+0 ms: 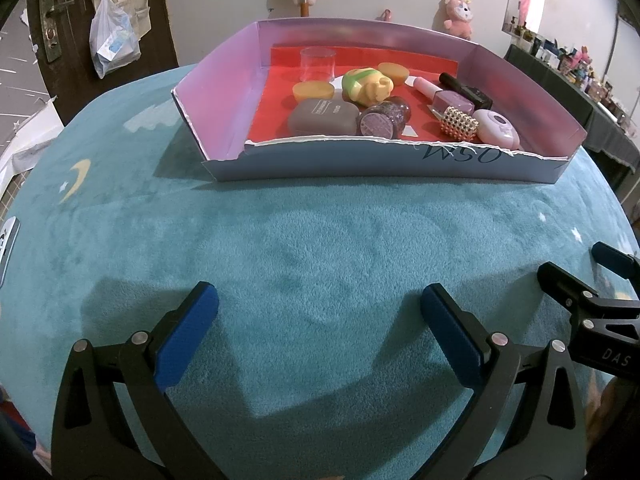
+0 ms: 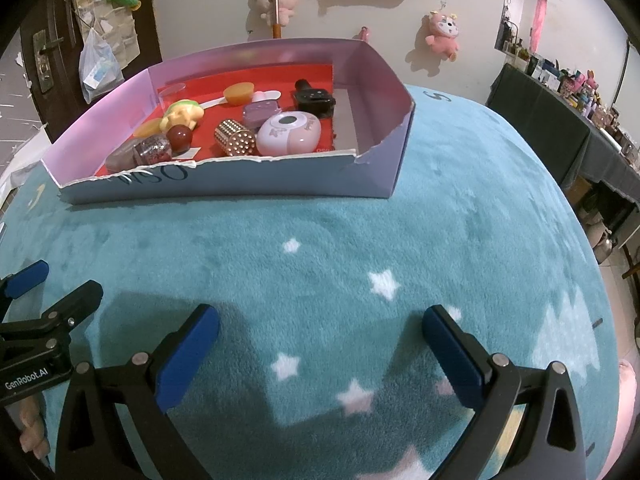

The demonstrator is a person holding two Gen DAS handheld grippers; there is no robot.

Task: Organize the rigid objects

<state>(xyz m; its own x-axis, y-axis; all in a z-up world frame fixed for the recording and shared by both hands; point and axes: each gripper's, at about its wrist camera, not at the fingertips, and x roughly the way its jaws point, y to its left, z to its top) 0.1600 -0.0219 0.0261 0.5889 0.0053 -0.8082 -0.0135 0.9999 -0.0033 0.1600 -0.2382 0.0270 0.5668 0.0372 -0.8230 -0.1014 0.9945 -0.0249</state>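
Both grippers hover over the teal star-patterned blanket (image 1: 320, 240) with jaws spread wide and nothing between their blue pads. Left gripper (image 1: 319, 332) carries "GenRobot.AI" on its body in the right wrist view; the right gripper (image 2: 320, 352) shows "DAS" in the left wrist view. Ahead of the fingers sits the lavender cardboard box (image 1: 400, 162), its torn front wall lettered "OSM" upside down. Inside lie a grey case (image 1: 322, 116), a yellow toy (image 1: 370, 86), nail polish bottles (image 1: 452, 102) and a pink oval device (image 2: 288, 134).
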